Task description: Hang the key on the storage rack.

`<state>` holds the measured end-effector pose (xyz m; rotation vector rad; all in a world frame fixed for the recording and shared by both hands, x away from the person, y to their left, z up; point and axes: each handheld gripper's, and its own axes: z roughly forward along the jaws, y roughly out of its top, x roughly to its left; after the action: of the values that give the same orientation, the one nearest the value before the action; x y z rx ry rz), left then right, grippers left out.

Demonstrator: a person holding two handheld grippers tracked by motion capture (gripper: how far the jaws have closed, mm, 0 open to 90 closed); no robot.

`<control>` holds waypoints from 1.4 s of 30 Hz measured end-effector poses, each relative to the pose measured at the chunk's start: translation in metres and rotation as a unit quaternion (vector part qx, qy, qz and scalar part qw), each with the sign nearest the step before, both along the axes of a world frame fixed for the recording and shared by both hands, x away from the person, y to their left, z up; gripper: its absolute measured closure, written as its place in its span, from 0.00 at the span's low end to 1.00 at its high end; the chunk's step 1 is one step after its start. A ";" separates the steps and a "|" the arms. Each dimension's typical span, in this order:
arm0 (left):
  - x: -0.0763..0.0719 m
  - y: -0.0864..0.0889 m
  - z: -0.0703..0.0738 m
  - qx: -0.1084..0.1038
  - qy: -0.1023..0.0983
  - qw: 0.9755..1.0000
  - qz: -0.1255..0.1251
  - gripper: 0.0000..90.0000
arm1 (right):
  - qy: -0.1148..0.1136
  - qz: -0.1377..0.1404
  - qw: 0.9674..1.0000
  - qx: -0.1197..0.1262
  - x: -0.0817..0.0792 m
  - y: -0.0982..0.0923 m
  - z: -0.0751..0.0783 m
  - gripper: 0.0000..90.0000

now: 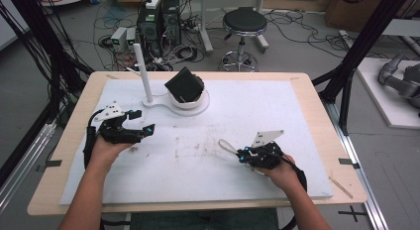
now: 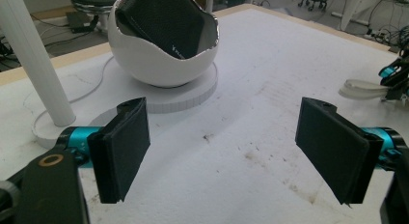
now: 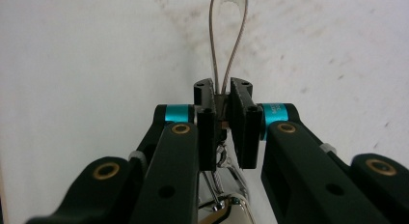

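Two grippers work over one white mat (image 1: 208, 160) on a wooden table (image 1: 317, 98). At the left, the left gripper (image 1: 143, 122) hovers with its jaws spread wide, nothing between the pads (image 2: 126, 147). Ahead of it stand one white post (image 1: 141, 71) on a flat white base (image 1: 163, 103), and one white egg-shaped cup (image 2: 159, 64) with a broken-shell rim, a black mesh-faced box (image 2: 166, 21) tilted inside it. Nothing lies between the open jaws and the cup. Further right, the right gripper (image 1: 239, 153) rests low on the mat with its jaws clamped on one clear looped strap (image 3: 226, 35), pinched at its two ends so the loop sticks out past the tips over the mat; a small metal clasp (image 3: 222, 204) hangs below the jaws. Beyond the table, one black stool (image 1: 244, 24) stands on the floor among cables
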<state>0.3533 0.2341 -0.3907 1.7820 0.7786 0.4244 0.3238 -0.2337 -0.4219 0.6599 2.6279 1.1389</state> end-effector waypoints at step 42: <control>-0.023 0.020 0.002 0.011 -0.010 1.000 0.021 0.22 | -0.131 -0.016 0.988 0.082 0.074 0.115 0.099 0.92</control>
<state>0.3300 0.2546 -0.3887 1.7824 0.8003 0.4793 0.3981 -0.1185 -0.3226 0.5385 2.3155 1.3422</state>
